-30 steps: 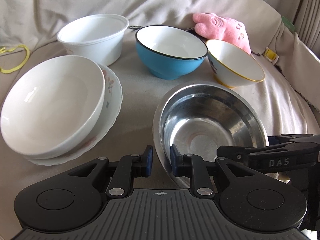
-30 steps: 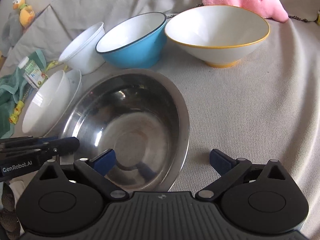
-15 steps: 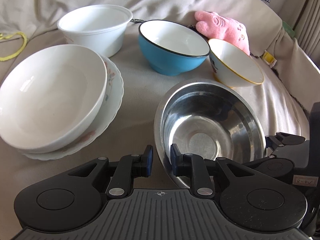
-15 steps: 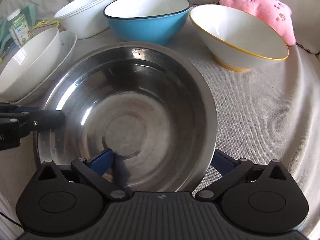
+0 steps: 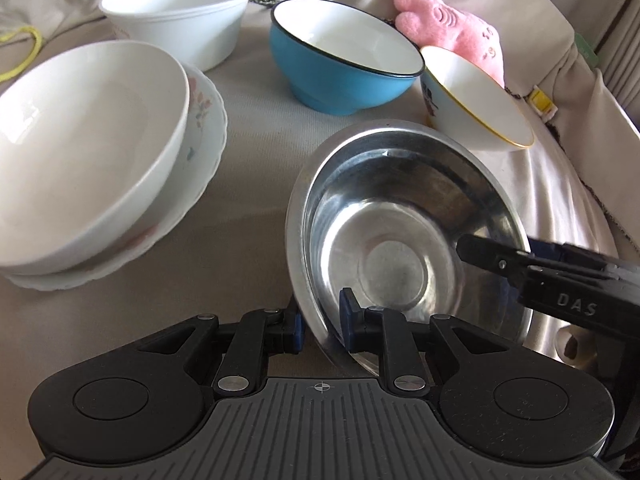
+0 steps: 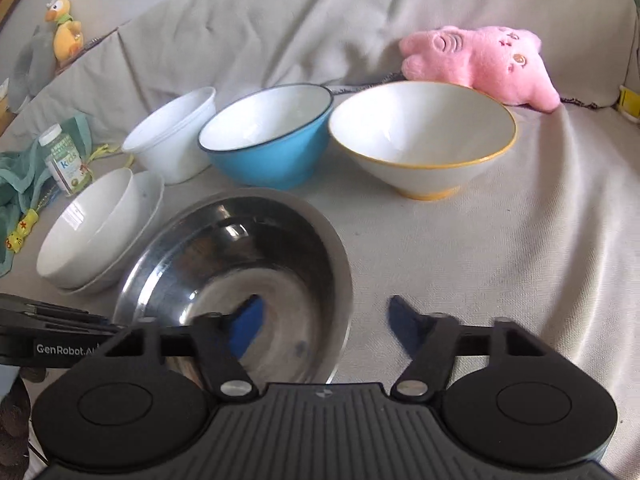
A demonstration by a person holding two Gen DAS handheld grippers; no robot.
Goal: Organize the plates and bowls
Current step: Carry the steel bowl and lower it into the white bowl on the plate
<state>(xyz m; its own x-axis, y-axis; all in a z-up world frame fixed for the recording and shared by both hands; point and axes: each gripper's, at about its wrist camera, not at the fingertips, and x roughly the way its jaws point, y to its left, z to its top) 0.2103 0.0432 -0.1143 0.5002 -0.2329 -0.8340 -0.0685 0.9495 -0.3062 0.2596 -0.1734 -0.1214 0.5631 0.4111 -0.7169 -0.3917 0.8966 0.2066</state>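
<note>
A steel bowl (image 5: 400,216) rests on the beige cloth, tilted up at its near left rim. My left gripper (image 5: 322,324) is closing, and its blue pads pinch that rim. My right gripper (image 6: 326,320) is also closing: one finger is inside the steel bowl (image 6: 240,264), the other outside, and the pads stand clear of the rim between them. A white bowl (image 5: 80,140) sits in a floral plate (image 5: 208,120) to the left. Behind stand a white plastic bowl (image 5: 180,12), a blue bowl (image 5: 340,60) and a yellow-rimmed bowl (image 5: 476,100).
A pink plush toy (image 6: 480,60) lies behind the yellow-rimmed bowl (image 6: 420,136). A small bottle (image 6: 62,156) and a green cloth (image 6: 16,184) lie at the far left, with a duck toy (image 6: 64,36) beyond. Bare cloth (image 6: 500,260) stretches to the right of the steel bowl.
The steel bowl's near left rim has tipped up in the left gripper. The right gripper's fingers have drawn much closer together around the bowl's right rim, and its view has pulled back.
</note>
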